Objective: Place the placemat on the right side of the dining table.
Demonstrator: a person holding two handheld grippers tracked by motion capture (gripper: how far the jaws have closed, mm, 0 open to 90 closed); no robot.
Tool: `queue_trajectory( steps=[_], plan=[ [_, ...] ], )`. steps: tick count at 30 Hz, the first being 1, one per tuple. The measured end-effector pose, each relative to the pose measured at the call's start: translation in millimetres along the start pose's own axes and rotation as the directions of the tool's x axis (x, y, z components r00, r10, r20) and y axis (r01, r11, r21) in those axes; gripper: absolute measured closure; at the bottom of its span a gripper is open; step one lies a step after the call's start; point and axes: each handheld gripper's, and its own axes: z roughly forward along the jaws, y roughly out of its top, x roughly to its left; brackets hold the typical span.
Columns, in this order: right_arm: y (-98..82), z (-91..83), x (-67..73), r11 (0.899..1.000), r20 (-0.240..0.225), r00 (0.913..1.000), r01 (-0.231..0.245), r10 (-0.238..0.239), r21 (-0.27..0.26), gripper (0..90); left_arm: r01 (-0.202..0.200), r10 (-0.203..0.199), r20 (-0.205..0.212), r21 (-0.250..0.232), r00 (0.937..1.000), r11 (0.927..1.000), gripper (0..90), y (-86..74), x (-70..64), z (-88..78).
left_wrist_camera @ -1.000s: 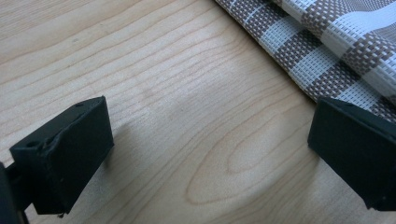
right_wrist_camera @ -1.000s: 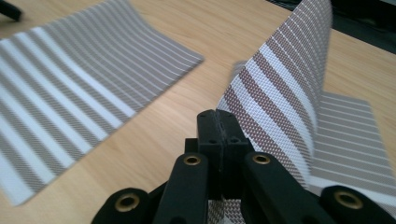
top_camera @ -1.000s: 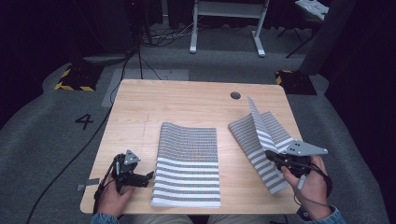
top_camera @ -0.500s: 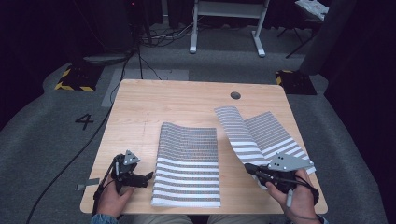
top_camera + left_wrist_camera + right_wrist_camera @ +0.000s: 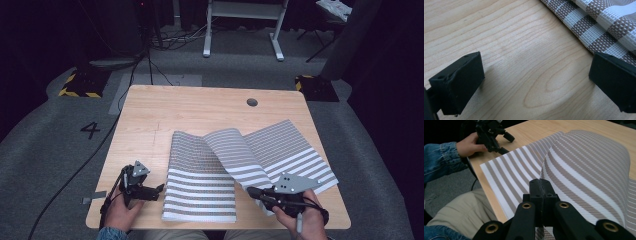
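Observation:
Two brown-and-white striped woven mats are on the wooden table (image 5: 150, 115). The left mat (image 5: 200, 195) lies flat. The right mat (image 5: 295, 145) lies spread at an angle, with one part arched up and curling over the left mat's right edge. My right gripper (image 5: 253, 192) is shut on the near end of that raised part (image 5: 586, 170), at the table's front. My left gripper (image 5: 158, 189) rests on bare wood just left of the flat mat, open, with nothing between its jaws (image 5: 536, 85). The flat mat's edge (image 5: 599, 22) lies beside its right jaw.
A round hole (image 5: 252, 102) sits in the table's far right. The far half of the table is bare wood. In the right gripper view the person's hand with the left gripper (image 5: 492, 133) is at the table's corner, with a denim sleeve (image 5: 439, 160) beside it.
My right gripper has moved left and toward the person, dragging the held end of the right mat. That mat has opened out from a steep fold. The left gripper has stayed put.

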Motion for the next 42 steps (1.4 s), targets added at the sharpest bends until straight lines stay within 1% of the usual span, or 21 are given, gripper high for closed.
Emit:
queue_trajectory(
  steps=[5,9,11,13,17,20,23,24,26,27,29,33,34,35,36,37,38,39,40,41,42],
  plan=[
    [-4.8,6.3,2.3,1.000,-0.008,1.0000,-0.003,0.003,0.004,90.0,-0.001,0.001,0.001,0.001,1.0000,1.0000,0.0,0.1,0.1,0.0],
    [-10.5,12.7,-3.9,1.000,0.003,0.9999,-0.015,0.015,0.027,88.0,0.000,0.000,0.001,-0.002,1.0000,1.0000,0.0,0.2,0.1,0.3],
    [-13.9,17.0,-7.5,0.998,-0.012,0.9987,-0.048,0.049,0.031,69.7,-0.001,0.001,0.002,-0.002,1.0000,1.0000,0.0,0.2,0.2,0.3],
    [-15.9,17.5,-8.7,0.996,-0.028,0.9961,-0.085,0.084,-0.029,55.3,-0.003,0.003,0.003,-0.001,1.0000,1.0000,0.0,0.2,0.3,0.4],
    [-14.8,2.8,-18.9,0.990,0.021,0.9927,-0.117,0.119,-0.073,47.4,-0.004,0.004,0.004,0.000,1.0000,1.0000,0.1,0.3,0.4,0.3],
    [-19.4,-12.4,-35.9,0.987,0.120,0.9807,-0.147,0.154,-0.070,43.7,-0.004,0.004,0.004,-0.001,1.0000,1.0000,0.1,0.3,0.4,0.4],
    [-29.8,-29.9,-59.3,0.982,0.230,0.9550,-0.179,0.187,-0.057,42.3,-0.003,0.003,0.003,-0.002,1.0000,1.0000,0.1,0.3,0.3,0.5],
    [-39.2,-39.6,-74.8,0.974,0.282,0.9321,-0.220,0.227,-0.056,40.0,0.000,0.000,0.003,-0.002,1.0000,1.0000,0.1,0.2,0.2,0.6],
    [-49.7,-48.2,-87.7,0.961,0.319,0.9072,-0.268,0.274,-0.064,39.4,-0.003,0.003,0.007,0.002,1.0000,1.0000,0.0,0.6,0.6,0.3],
    [-49.7,-48.2,-87.7,0.961,0.319,0.9072,-0.268,0.274,-0.064,39.4,-0.003,0.003,0.007,0.002,1.0000,1.0000,0.1,0.6,0.6,0.3],
    [-60.0,-56.4,-99.0,0.952,0.360,0.8827,-0.299,0.302,-0.065,38.9,-0.007,0.007,0.016,0.007,0.9999,1.0000,0.1,1.0,1.1,0.3],
    [-81.7,-67.2,-120.0,0.939,0.467,0.8233,-0.341,0.323,-0.049,37.6,-0.002,0.002,0.009,0.006,1.0000,1.0000,0.1,1.1,0.8,0.4],
    [-95.0,-68.5,-130.2,0.930,0.509,0.7963,-0.366,0.327,-0.025,37.3,-0.002,0.002,0.009,0.006,1.0000,1.0000,0.1,1.2,0.8,0.4],
    [-95.0,-68.5,-130.2,0.930,0.509,0.7963,-0.366,0.327,-0.025,37.3,-0.002,0.002,0.009,0.006,1.0000,1.0000,0.0,1.2,0.8,0.4],
    [-108.3,-68.0,-139.3,0.913,0.534,0.7691,-0.408,0.351,-0.012,37.1,-0.002,0.002,0.010,0.004,0.9999,1.0000,0.1,1.1,0.9,0.4],
    [-114.4,-67.6,-143.5,0.906,0.545,0.7579,-0.423,0.359,-0.009,36.8,-0.002,0.002,0.008,0.003,1.0000,1.0000,0.0,1.1,0.8,0.5],
    [-114.4,-67.6,-143.5,0.906,0.545,0.7579,-0.423,0.359,-0.009,36.8,-0.002,0.002,0.008,0.003,1.0000,1.0000,0.1,1.1,0.8,0.5],
    [-124.9,-66.6,-150.0,0.892,0.567,0.7350,-0.453,0.372,0.002,36.3,-0.002,0.002,0.010,0.004,1.0000,1.0000,0.1,1.1,0.8,0.4],
    [-129.1,-65.9,-152.4,0.885,0.574,0.7272,-0.465,0.377,0.009,36.0,-0.002,0.002,0.008,0.003,1.0000,1.0000,0.1,1.1,0.8,0.5],
    [-129.1,-65.9,-152.4,0.885,0.574,0.7272,-0.465,0.377,0.009,36.0,-0.002,0.002,0.008,0.003,1.0000,1.0000,0.0,1.1,0.8,0.5],
    [-132.7,-65.3,-154.6,0.881,0.579,0.7226,-0.473,0.378,0.015,35.4,-0.003,0.002,0.010,0.004,0.9999,1.0000,0.0,1.1,0.9,0.4]
  ],
)
